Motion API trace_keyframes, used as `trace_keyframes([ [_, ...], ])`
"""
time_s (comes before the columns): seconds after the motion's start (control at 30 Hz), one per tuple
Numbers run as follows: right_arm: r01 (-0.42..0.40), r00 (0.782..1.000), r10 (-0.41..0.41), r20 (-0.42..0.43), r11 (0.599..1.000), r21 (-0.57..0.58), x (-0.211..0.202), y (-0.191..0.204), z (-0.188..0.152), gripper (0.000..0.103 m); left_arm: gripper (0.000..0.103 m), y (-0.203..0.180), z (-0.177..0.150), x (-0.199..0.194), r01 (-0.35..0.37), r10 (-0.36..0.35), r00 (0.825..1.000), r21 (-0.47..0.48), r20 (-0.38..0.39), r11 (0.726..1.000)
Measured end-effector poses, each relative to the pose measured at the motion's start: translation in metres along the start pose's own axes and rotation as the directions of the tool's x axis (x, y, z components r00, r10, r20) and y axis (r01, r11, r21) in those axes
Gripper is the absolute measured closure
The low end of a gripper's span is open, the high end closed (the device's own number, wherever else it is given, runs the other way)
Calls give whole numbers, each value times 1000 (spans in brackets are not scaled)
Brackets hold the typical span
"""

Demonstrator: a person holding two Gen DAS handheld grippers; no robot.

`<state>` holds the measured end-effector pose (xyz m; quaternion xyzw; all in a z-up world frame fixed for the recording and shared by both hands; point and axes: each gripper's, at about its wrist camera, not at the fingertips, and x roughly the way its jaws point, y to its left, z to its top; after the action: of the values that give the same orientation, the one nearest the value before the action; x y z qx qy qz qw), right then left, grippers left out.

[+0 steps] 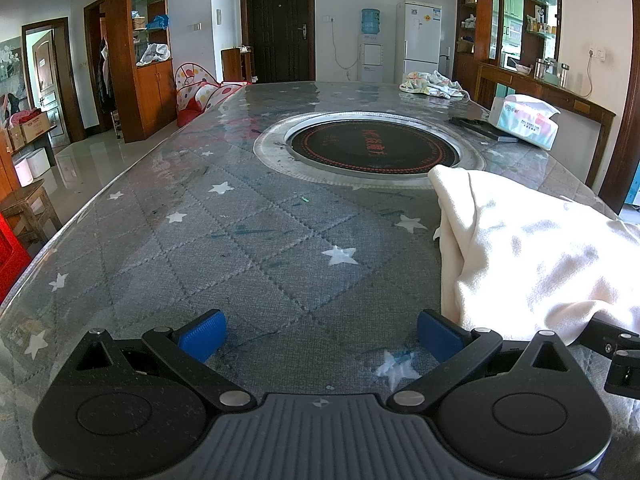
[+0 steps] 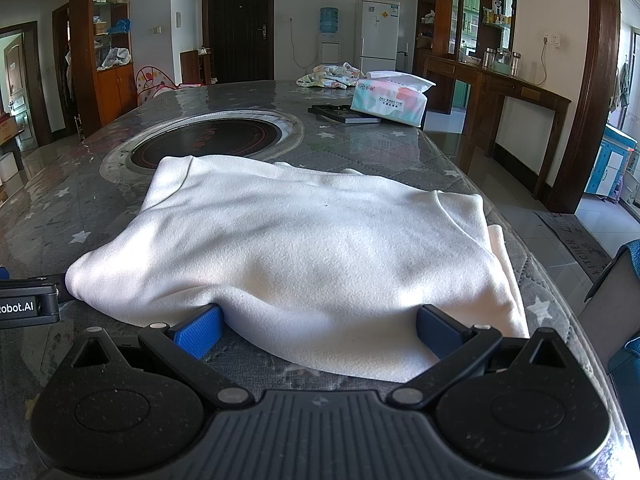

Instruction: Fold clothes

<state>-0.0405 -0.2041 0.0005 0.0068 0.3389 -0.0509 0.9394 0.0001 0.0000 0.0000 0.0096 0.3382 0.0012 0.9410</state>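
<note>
The table (image 1: 168,240) fills both views, covered by a grey quilted cloth with white stars under a glossy clear sheet. Set into its middle is a round black cooktop (image 1: 374,148) with a pale metal ring around it.

The white garment (image 2: 296,240) lies folded on the near right part of the table, its far edge reaching just over the ring of the cooktop and its right edge close to the table's right side. In the left wrist view the same garment (image 1: 540,256) occupies the right side only.

At the far right of the table stands a tissue pack (image 2: 390,98), touching a flat dark tray (image 2: 344,114) to its left. Beyond them, at the far end, lies a crumpled patterned cloth (image 2: 330,76).

The right gripper (image 2: 319,330) sits at the near edge of the garment with its jaws spread fully wide. The garment's near hem lies between the blue pads (image 2: 198,334) and drapes against both of them; nothing is pinched.

The left gripper (image 1: 321,336) is to the left of the garment, jaws likewise fully apart, over bare tablecloth. Nothing is between its pads (image 1: 204,334); its right finger stands just beside the garment's left edge.
</note>
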Motion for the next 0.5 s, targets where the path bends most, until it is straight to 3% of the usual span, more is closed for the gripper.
trace_keyframes([
  [0.5, 0, 1000, 0, 0, 1000, 0, 1, 1, 0, 0, 0, 0, 0, 1, 0, 0, 1000, 0, 0, 1000],
])
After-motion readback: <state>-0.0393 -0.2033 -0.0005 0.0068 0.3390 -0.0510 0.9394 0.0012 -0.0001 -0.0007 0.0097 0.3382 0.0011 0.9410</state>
